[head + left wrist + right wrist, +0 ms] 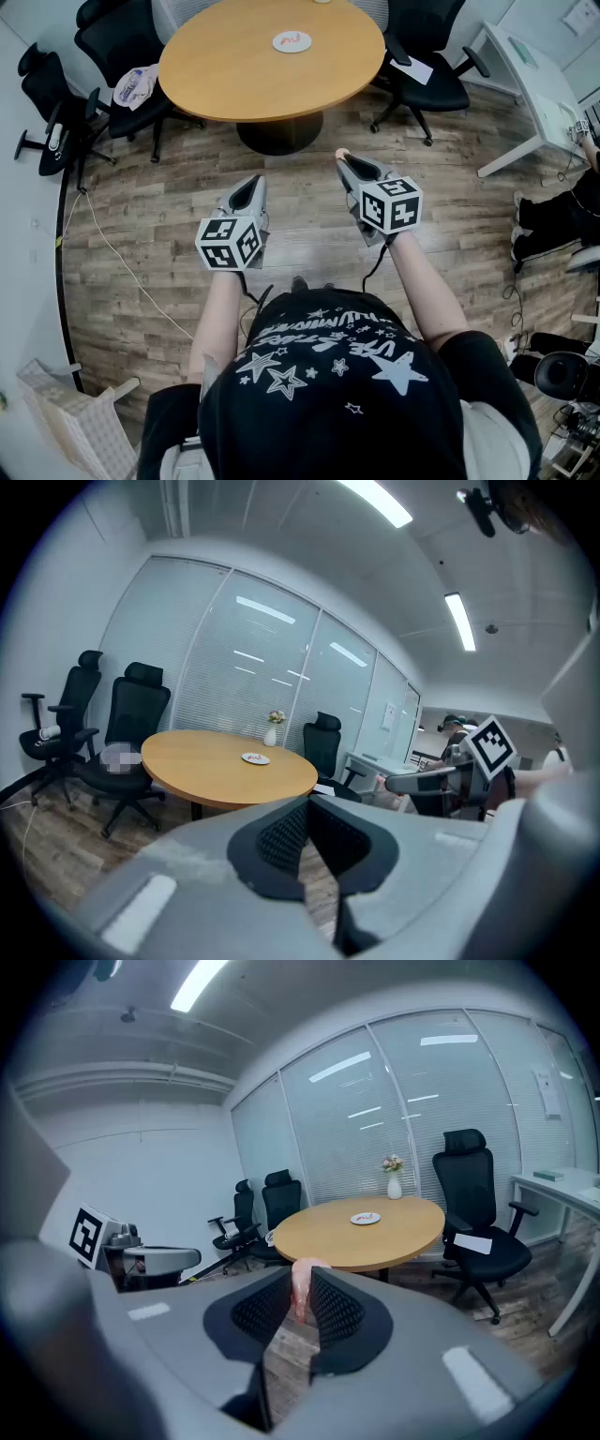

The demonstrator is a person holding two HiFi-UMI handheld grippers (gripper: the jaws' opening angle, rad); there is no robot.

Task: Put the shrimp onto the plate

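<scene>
While the person stands on the wood floor (pixel 159 253), the round tabletop (pixel 234 70) lies ahead, ringed by black office chairs (pixel 117 37). Both grippers hang over the floor, well short of it. The left gripper (pixel 251 186) has its jaws pressed together on nothing; the right gripper (pixel 346 161) clenches the pink shrimp (pixel 302 1287) between its pads. The white plate (pixel 292 41) sits on the tabletop's far side.

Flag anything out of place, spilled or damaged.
Nothing stands out: the shrimp is clamped in the right gripper, and the plate lies flat on the table, with nothing spilled.
</scene>
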